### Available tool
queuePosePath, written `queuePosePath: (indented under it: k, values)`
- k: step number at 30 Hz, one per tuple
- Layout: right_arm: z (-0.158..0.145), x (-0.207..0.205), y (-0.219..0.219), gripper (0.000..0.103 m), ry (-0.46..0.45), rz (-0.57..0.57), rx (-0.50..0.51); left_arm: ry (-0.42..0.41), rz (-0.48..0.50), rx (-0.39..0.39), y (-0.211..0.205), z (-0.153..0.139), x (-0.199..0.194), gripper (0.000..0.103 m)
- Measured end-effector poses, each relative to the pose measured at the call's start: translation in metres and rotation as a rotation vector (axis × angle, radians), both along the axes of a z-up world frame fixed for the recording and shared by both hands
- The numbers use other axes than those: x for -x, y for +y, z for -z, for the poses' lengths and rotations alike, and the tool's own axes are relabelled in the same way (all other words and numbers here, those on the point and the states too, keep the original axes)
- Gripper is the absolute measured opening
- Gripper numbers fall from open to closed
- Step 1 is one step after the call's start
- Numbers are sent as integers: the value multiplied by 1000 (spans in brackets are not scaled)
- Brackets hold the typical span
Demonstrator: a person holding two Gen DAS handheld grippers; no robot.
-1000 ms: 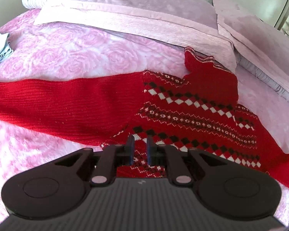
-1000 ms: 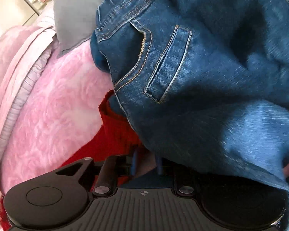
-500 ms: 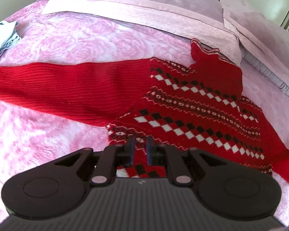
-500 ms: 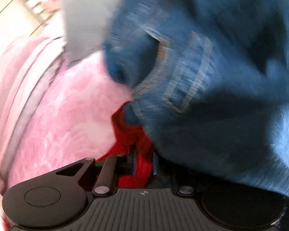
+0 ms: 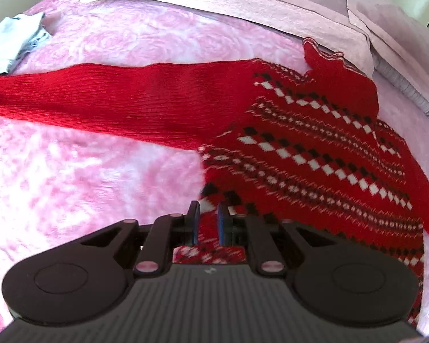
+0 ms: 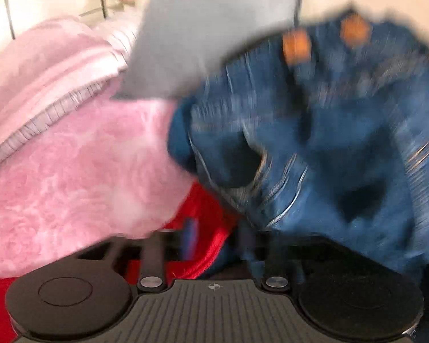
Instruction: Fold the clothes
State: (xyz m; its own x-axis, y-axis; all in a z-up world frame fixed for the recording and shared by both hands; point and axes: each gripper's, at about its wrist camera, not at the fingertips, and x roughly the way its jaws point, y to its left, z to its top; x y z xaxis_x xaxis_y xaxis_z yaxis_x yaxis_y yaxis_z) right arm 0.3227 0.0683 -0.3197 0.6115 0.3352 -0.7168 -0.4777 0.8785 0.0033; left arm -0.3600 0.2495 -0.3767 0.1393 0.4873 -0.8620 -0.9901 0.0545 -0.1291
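Dragged toward 6 o'clock over the last second, the red sweater (image 5: 314, 148) now lies flatter on the pink bed (image 5: 85, 177), hem clamped in the left tool (image 5: 206, 224), while the right tool (image 6: 214, 243), badly blurred, seemingly pinches the other hem corner beneath blue jeans (image 6: 329, 143), so folding can probably begin.

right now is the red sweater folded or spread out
Spread out: the sweater lies flat on the bed, one sleeve stretched straight sideways, nothing folded over.
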Motion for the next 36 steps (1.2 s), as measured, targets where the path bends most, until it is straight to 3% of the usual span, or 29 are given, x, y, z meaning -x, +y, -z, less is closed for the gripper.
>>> queuePosePath:
  k: [4,7,10,12,14,17,19,22,28,33,36]
  values:
    - [-41,88,5,68,-128,-151,38,-5,12,-5,-12,-4,17,9]
    - [-33,165,15,67,1,-439,7,20,85,0,-23,0,17,9]
    - [-9,260,25,52,97,-756,22,37,174,-8,-38,6,13,9]
    - [7,320,17,50,125,-898,35,35,217,-23,-50,9,12,9]
    - [24,364,6,50,140,-969,66,31,251,-18,-63,12,18,9]
    - [53,395,-21,50,136,-953,192,29,295,3,-87,19,31,9]
    - [65,410,-60,50,130,-915,260,24,327,29,-112,23,46,9]
    - [61,424,-107,50,152,-853,302,13,360,73,-150,22,68,8]
    - [40,438,-151,50,332,-663,472,49,378,252,-183,-5,87,8]
    - [-25,441,-159,51,408,-542,278,72,402,185,-172,-84,79,9]
    - [-75,441,-150,51,400,-515,167,54,398,116,-161,-135,70,16]
